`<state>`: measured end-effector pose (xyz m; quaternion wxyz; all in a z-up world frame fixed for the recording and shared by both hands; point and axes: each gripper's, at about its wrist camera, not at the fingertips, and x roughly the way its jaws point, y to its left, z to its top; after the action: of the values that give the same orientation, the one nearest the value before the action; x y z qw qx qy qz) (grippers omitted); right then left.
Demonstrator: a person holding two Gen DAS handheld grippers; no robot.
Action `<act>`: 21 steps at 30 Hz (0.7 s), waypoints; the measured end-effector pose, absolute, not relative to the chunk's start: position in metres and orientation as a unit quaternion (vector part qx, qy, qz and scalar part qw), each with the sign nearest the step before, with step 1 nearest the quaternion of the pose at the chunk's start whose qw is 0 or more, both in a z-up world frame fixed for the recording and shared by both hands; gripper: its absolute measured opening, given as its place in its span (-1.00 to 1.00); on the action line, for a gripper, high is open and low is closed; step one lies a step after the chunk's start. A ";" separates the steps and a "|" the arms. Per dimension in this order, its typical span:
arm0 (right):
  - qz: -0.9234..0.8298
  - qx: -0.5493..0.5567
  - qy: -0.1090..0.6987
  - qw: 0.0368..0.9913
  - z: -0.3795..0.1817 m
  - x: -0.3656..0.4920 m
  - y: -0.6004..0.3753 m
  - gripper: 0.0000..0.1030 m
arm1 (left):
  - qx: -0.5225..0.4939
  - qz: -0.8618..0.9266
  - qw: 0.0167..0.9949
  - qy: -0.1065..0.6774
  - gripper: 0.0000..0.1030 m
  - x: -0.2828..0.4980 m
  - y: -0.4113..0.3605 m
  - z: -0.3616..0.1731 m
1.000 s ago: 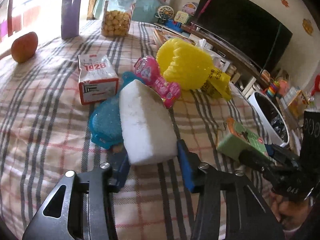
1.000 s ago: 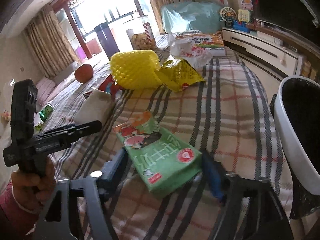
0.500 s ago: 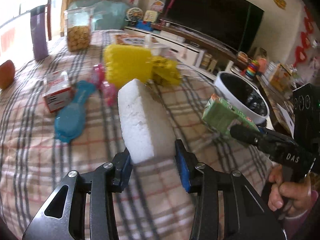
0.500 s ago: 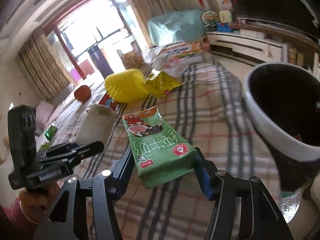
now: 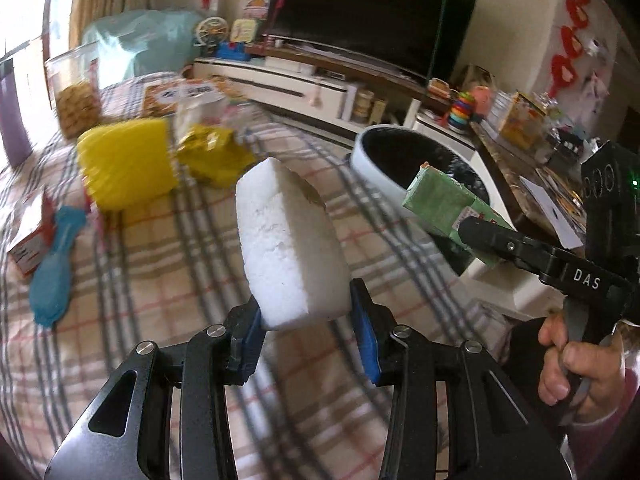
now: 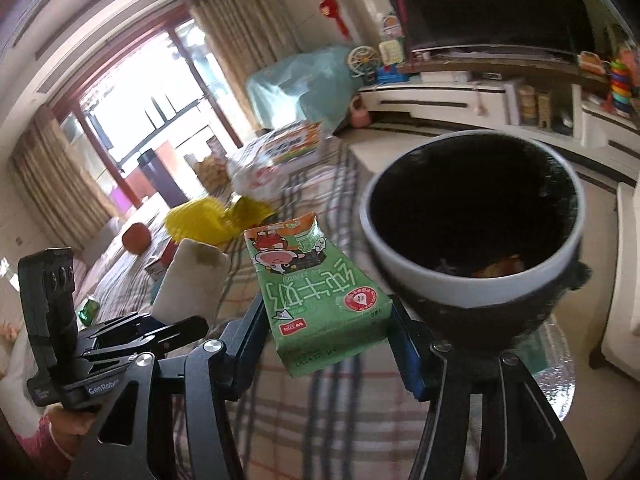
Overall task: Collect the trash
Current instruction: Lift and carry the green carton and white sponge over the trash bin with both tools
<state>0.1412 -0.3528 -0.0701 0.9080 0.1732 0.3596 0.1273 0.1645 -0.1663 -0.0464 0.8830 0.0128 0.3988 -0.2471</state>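
My left gripper (image 5: 307, 326) is shut on a white foam block (image 5: 288, 244) and holds it above the plaid-covered table (image 5: 160, 280). My right gripper (image 6: 328, 350) is shut on a green milk carton (image 6: 316, 288), held in the air just left of the white-rimmed black bin (image 6: 472, 280). The carton (image 5: 444, 208) and bin (image 5: 376, 168) also show at the right of the left wrist view. The foam block (image 6: 192, 280) shows at the left of the right wrist view.
On the table lie a yellow foam net (image 5: 124, 164), a yellow wrapper (image 5: 212, 152), a blue wrapper (image 5: 54, 268), a red-white box (image 5: 28, 240), a cookie jar (image 5: 76, 92) and an orange fruit (image 6: 136, 238). A TV cabinet (image 5: 288, 84) stands beyond.
Both grippers have lifted their items off the table and swung right toward the bin. The bin is now much closer to the carton.
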 end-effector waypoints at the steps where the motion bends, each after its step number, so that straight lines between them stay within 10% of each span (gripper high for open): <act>1: 0.123 0.174 0.358 0.909 -0.069 0.140 -0.358 0.13 | 0.015 -0.252 0.882 0.398 -0.26 0.165 -0.171 -0.045; 21: 0.045 0.206 0.342 0.916 -0.062 0.143 -0.434 0.13 | 0.053 -0.312 0.863 0.395 -0.26 0.189 -0.266 -0.033</act>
<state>0.1429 -0.4336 -0.0625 0.9156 0.2062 0.3423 0.0452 0.1893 -0.2662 -0.0329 0.8627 0.0530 0.3946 -0.3117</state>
